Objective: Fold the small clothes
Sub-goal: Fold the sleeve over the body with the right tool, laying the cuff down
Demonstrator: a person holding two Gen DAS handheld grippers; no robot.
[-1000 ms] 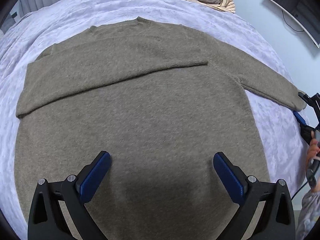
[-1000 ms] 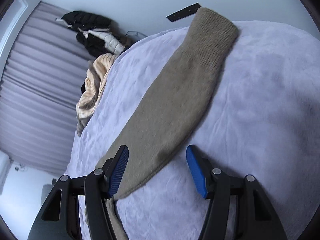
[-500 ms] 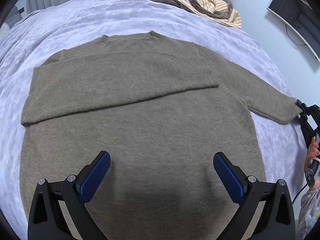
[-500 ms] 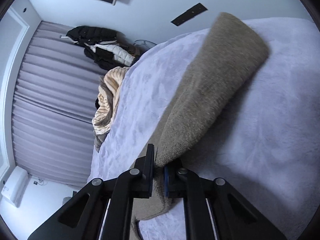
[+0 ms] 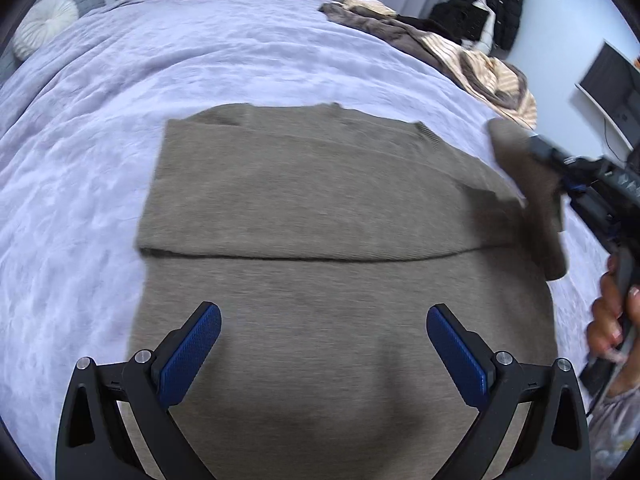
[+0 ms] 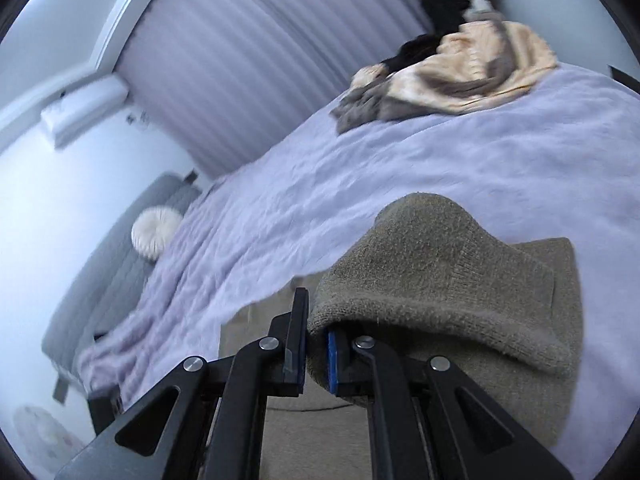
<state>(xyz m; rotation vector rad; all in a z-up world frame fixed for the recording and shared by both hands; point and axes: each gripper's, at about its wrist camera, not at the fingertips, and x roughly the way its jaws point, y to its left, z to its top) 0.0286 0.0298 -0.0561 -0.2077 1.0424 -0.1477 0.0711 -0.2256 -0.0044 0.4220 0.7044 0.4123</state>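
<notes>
- The sweater [image 5: 344, 280] I'm folding lies flat on the bed [image 5: 100, 168], one sleeve already crossed over its chest, hem towards me.
- Its other sleeve [image 6: 448, 280] is raised off the bed, the cuff end draped over my right gripper [image 6: 318, 344], which is clamped on the knit (the fabric bunches between the pads and hangs down the far side).
- From the left wrist view I see that same sleeve [image 5: 532, 200] lifted at the sweater's right edge, the person's hand [image 5: 612, 316] gripping the handle below it.
- My left gripper [image 5: 324, 348] hovers over the lower body of the sweater, jaws wide apart, nothing between them.
- Farther out: a heap of striped clothes [image 5: 476, 64] at the bed's far corner, dark jackets [image 5: 484, 4] behind it, pleated curtains [image 6: 256, 76], and a round cushion [image 6: 156, 232] near the headboard.
</notes>
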